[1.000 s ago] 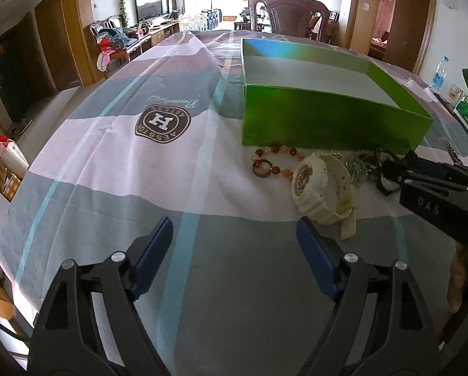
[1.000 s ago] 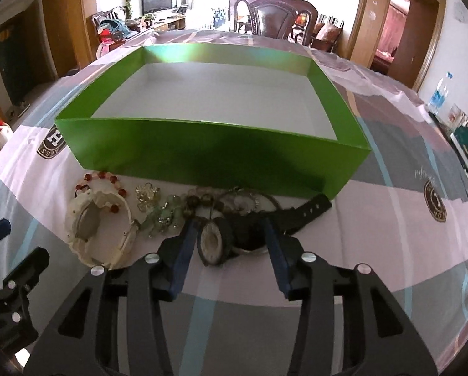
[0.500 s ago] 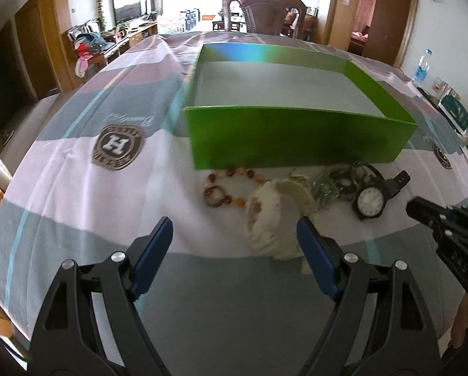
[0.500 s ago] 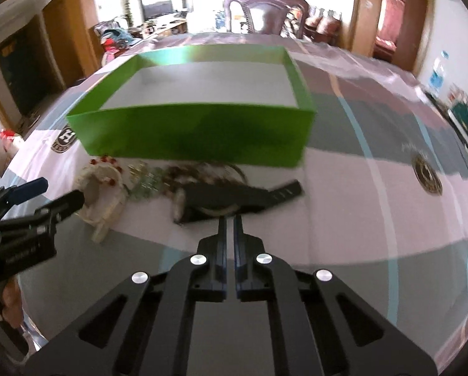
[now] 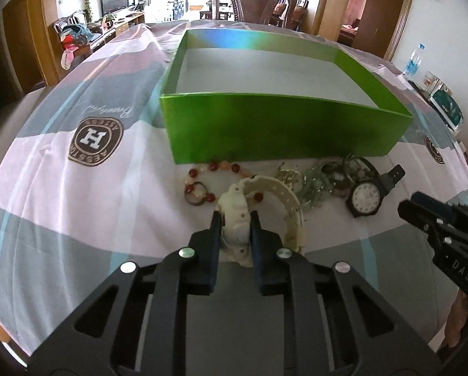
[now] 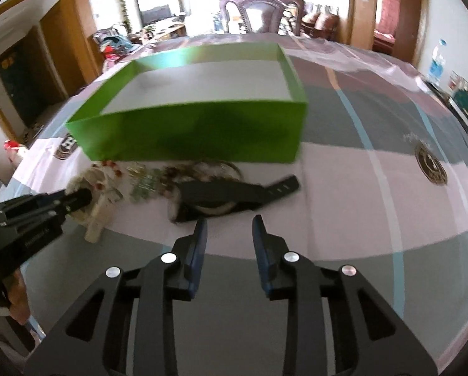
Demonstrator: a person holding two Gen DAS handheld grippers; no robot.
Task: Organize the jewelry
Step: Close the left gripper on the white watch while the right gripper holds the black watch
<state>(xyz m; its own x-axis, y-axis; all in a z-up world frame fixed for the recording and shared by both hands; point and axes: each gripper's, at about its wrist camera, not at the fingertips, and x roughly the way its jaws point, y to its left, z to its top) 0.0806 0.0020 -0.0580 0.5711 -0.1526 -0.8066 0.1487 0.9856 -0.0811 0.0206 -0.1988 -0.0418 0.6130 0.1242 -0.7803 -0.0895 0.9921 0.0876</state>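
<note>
Cream watch (image 5: 237, 219) clamped in left gripper (image 5: 234, 216), just closed; right gripper (image 6: 229, 219) just parted, empty. Lift straight, clear beads (image 5: 215, 169), into green box (image 5: 284, 128).

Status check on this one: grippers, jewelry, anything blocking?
Left gripper just closed on the white watch. Right gripper just opened, empty, short of the black watch. Green box empty, path clear.

Both tools are matte black plastic frames with triangular cut-outs and round silver screw heads along each arm. The left gripper (image 5: 235, 219) has slim fingers (image 5: 215, 235) lined with dark blue pads. The right gripper (image 6: 229, 224) has the same blue-padded fingers (image 6: 199, 244), and its side shows small screws and white "DAS" lettering in the left wrist view
</note>
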